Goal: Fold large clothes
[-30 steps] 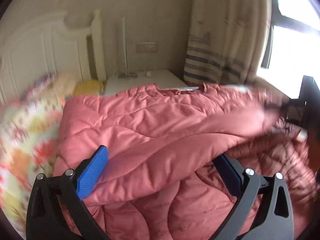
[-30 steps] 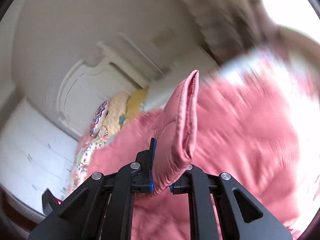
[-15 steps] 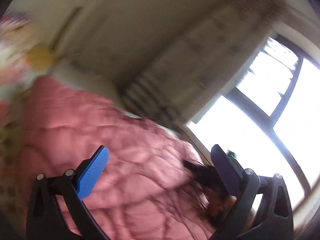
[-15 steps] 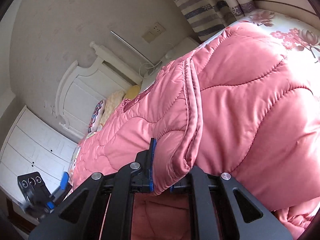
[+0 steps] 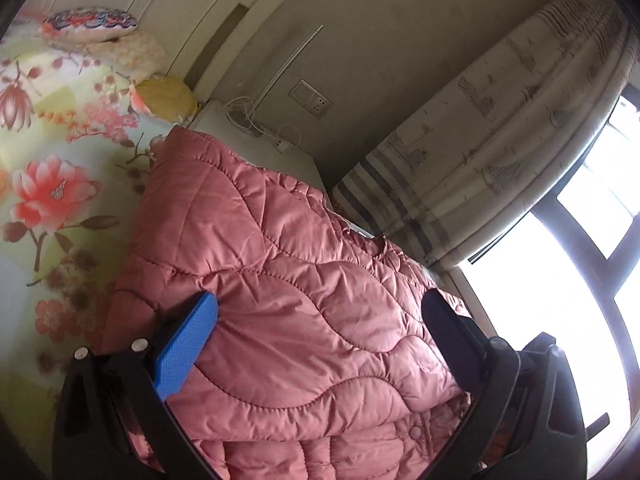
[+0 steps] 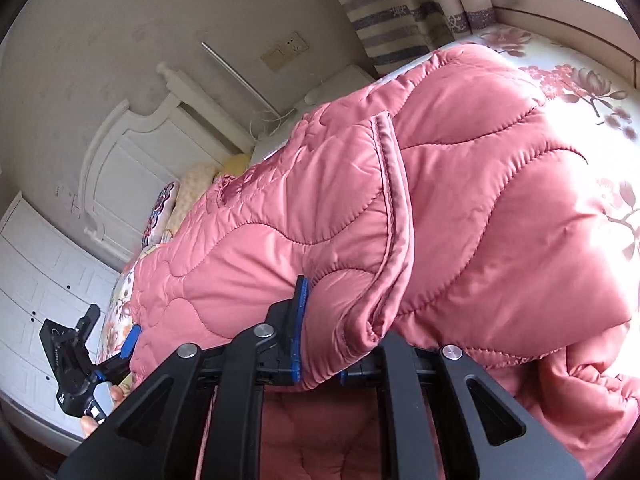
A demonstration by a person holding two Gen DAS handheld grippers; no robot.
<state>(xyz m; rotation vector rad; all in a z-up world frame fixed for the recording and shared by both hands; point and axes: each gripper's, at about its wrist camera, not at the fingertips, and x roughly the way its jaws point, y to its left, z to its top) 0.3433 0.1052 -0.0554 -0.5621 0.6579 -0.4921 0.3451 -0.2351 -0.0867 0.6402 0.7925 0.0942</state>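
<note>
A pink quilted jacket (image 5: 288, 280) lies folded over on a floral bed sheet (image 5: 52, 184). My left gripper (image 5: 320, 328) is open, its blue pads spread wide just over the jacket's near side. In the right wrist view my right gripper (image 6: 320, 344) is shut on a piped edge of the jacket (image 6: 360, 240) and holds it lifted over the rest of the garment. The left gripper (image 6: 100, 360) also shows in that view, at the jacket's far left side.
Pillows (image 5: 100, 36) and a white headboard (image 5: 192, 4) stand at the bed's head. A white nightstand (image 5: 256, 140) with cables sits beside it. A striped curtain (image 5: 500, 120) and a bright window (image 5: 560, 300) are at the right. White drawers (image 6: 36, 272) stand at left.
My left gripper has swung and tilted, still open, and now hovers over the jacket's folded side. My right gripper has kept its hold on the jacket edge and carried it over the garment.
</note>
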